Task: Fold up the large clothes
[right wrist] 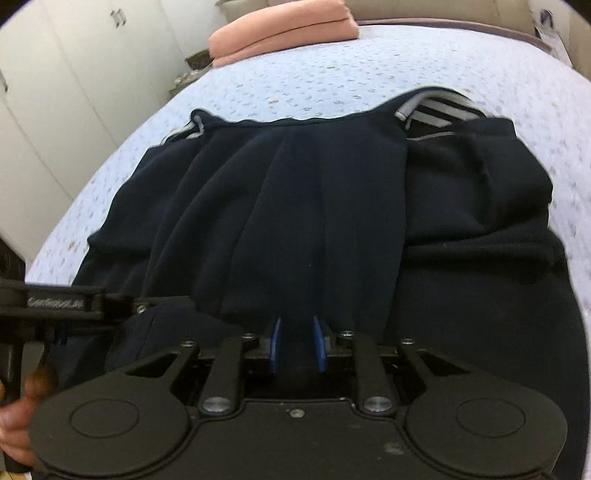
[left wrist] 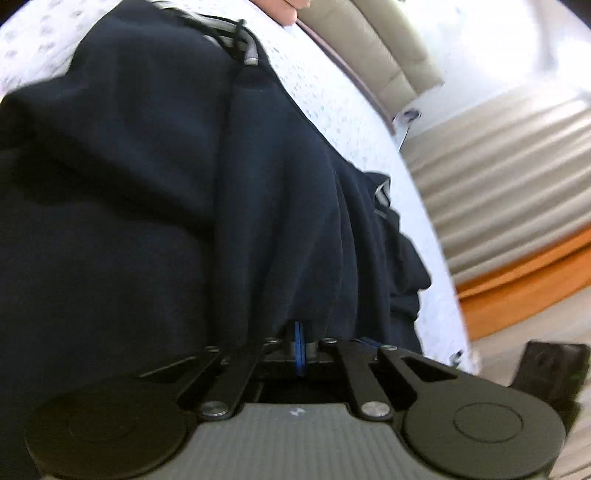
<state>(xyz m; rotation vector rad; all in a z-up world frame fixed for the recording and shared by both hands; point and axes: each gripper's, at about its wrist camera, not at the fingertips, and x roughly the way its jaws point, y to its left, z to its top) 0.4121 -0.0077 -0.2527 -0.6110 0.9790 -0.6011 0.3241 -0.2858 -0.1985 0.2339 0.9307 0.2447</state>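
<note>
A: Which step is this?

B: A fold is being carried over, I'd say. The left claw (left wrist: pixel 300 341) has its blue pads pressed together, and the dark navy garment (left wrist: pixel 155 192) drapes straight off its tips, so it looks pinched there, though the cloth hides the pinch itself

A: And the right claw (right wrist: pixel 297 341)?

B: Its pads stand a little apart, with navy cloth running between them and on ahead. Whether they press on the cloth I cannot tell; they look loosely spread around a fold

A: Where is the garment lying?

B: On the pale dotted bedsheet (right wrist: pixel 295 85), fanning out in pleats ahead of the right claw. Grey stripes (right wrist: pixel 439 110) show at its far right corner. A folded pink blanket (right wrist: pixel 280 29) lies well beyond it

A: What does the next move call for?

B: Probably both claws setting the lifted edge down together, square on the layer beneath, before letting go. The left hand (right wrist: pixel 18 417) sits low and left of the right claw, so they must keep level or the fold lands skewed
</note>
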